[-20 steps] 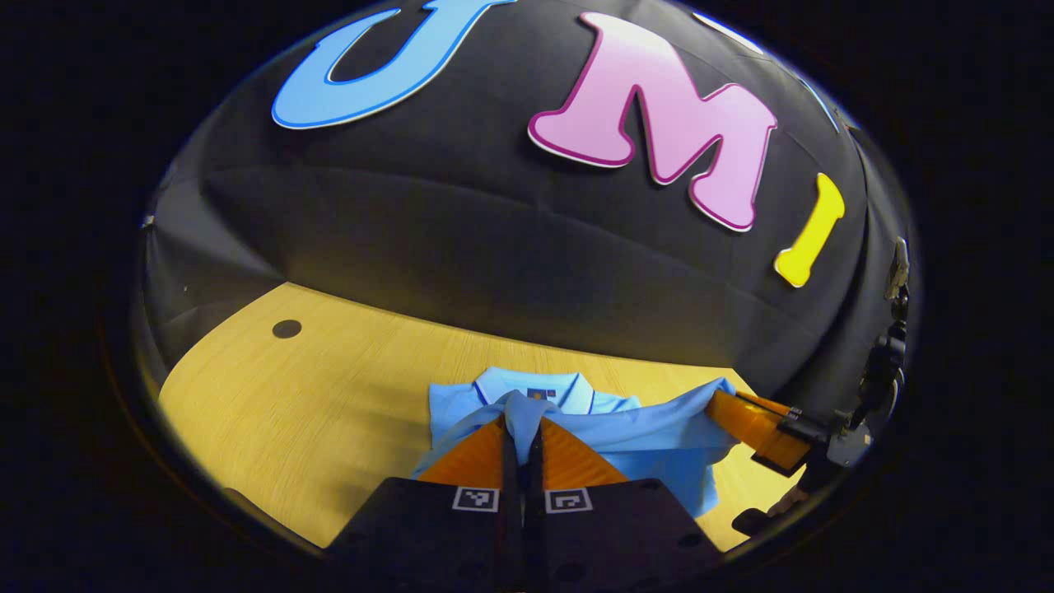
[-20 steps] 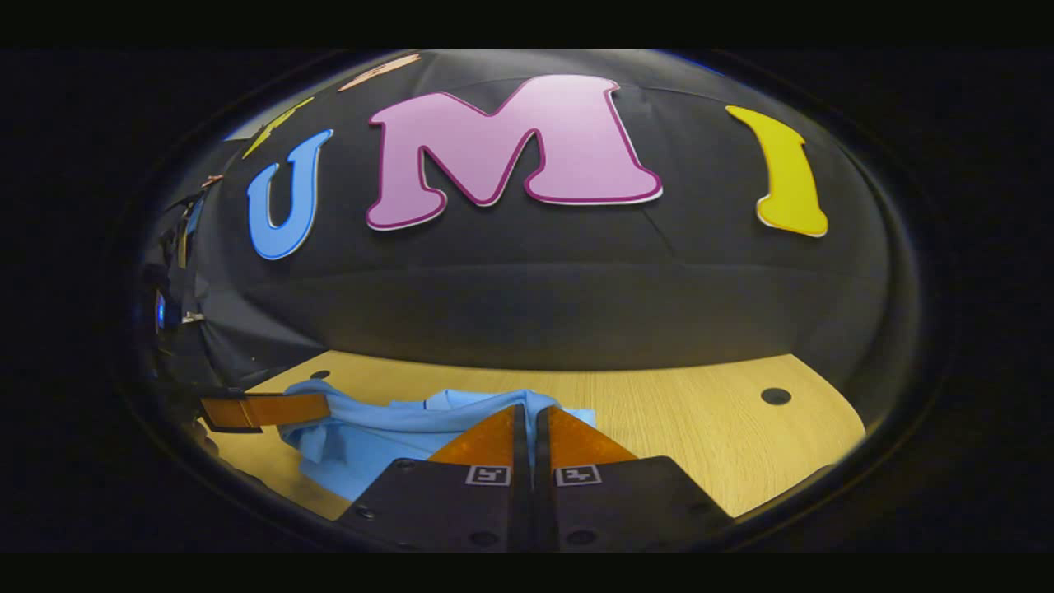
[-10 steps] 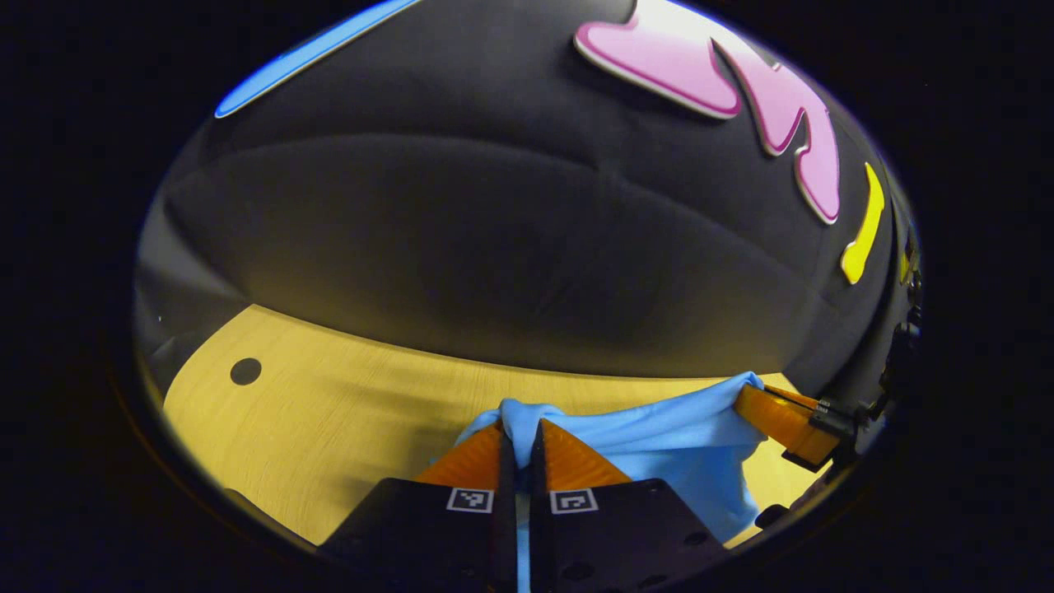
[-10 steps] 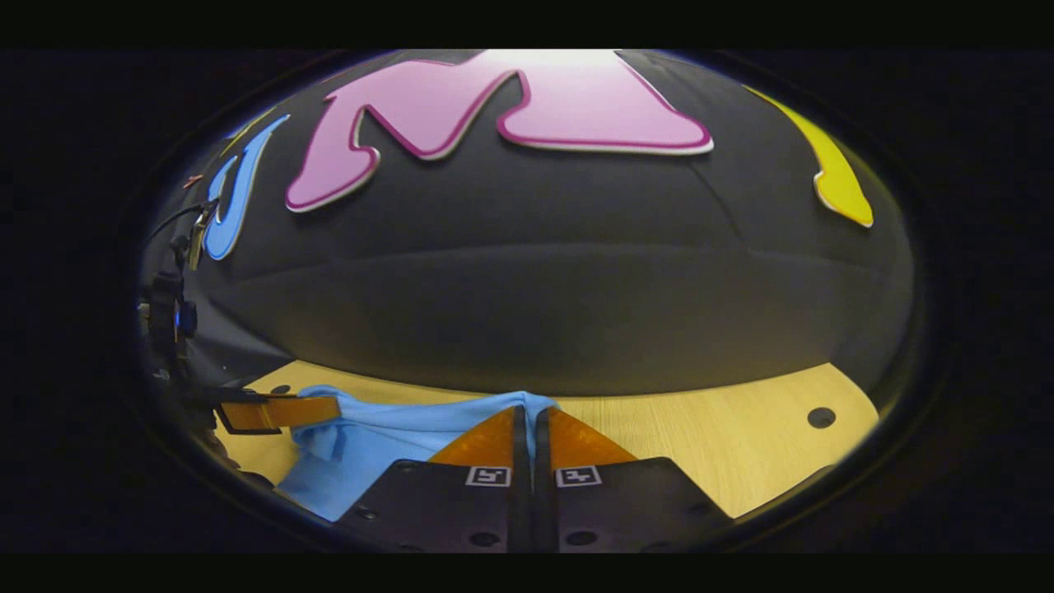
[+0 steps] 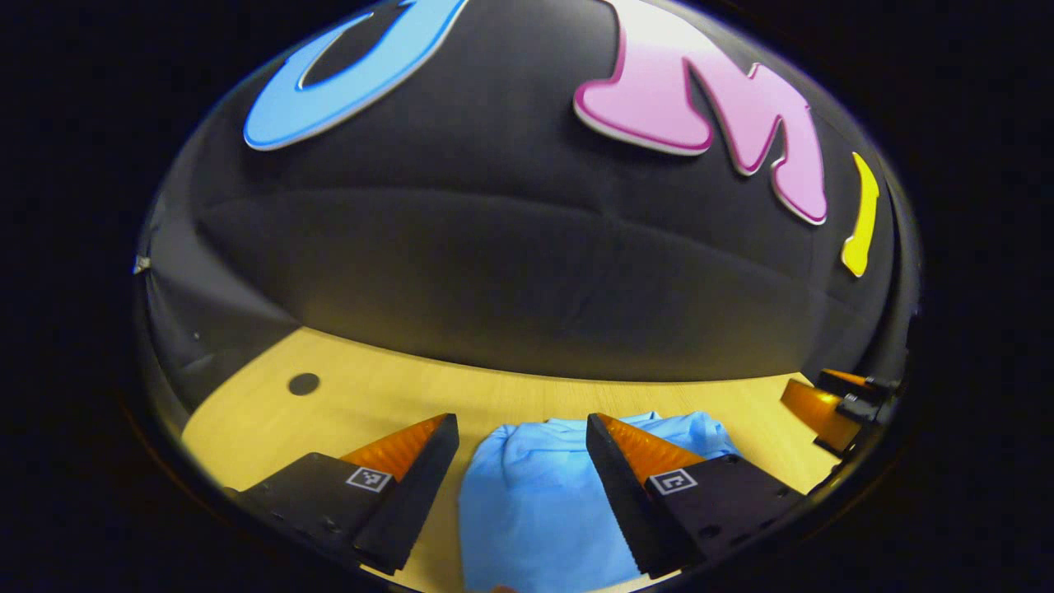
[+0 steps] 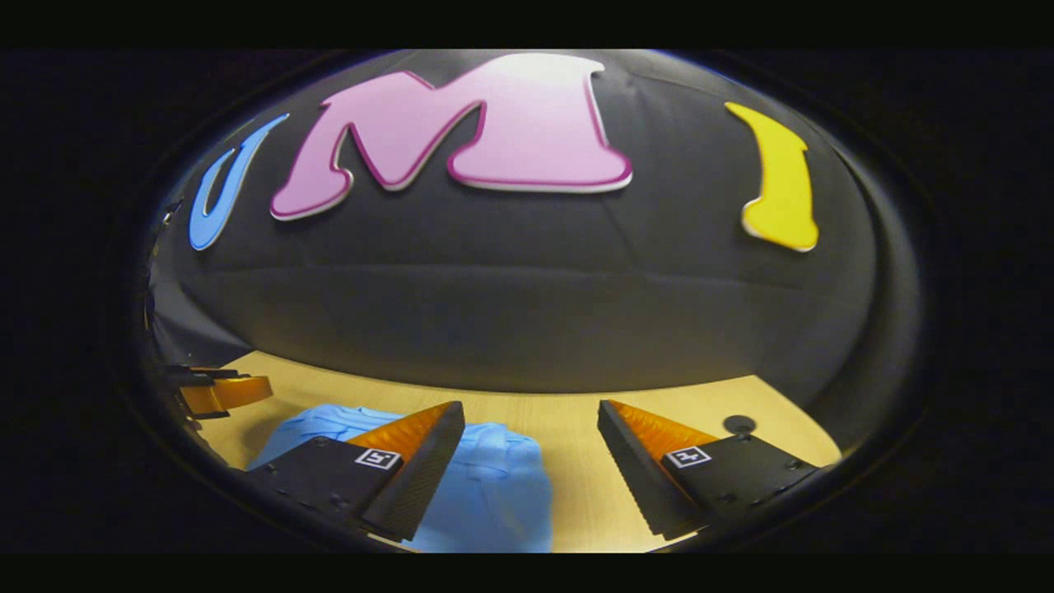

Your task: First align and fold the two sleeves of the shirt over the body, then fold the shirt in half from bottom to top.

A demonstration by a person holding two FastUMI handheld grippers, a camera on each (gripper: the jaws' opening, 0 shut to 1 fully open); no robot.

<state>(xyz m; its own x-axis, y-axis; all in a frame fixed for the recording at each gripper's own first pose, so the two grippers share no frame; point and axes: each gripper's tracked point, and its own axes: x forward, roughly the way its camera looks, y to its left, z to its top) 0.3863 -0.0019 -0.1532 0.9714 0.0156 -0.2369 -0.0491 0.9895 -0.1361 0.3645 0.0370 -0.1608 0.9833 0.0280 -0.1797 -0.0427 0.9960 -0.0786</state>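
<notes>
Light blue shirt lying folded on the wooden table, left gripper above it with fingers spread wide, right gripper likewise wide apart over the shirt's edge

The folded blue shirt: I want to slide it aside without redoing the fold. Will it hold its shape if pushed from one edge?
Probably not. The shirt is soft cloth with rounded, puffy folds, so a push would likely bunch it. The wooden table looks smooth, so it may slide partly. Both the left gripper and right gripper are open, leaving it loose.
</notes>
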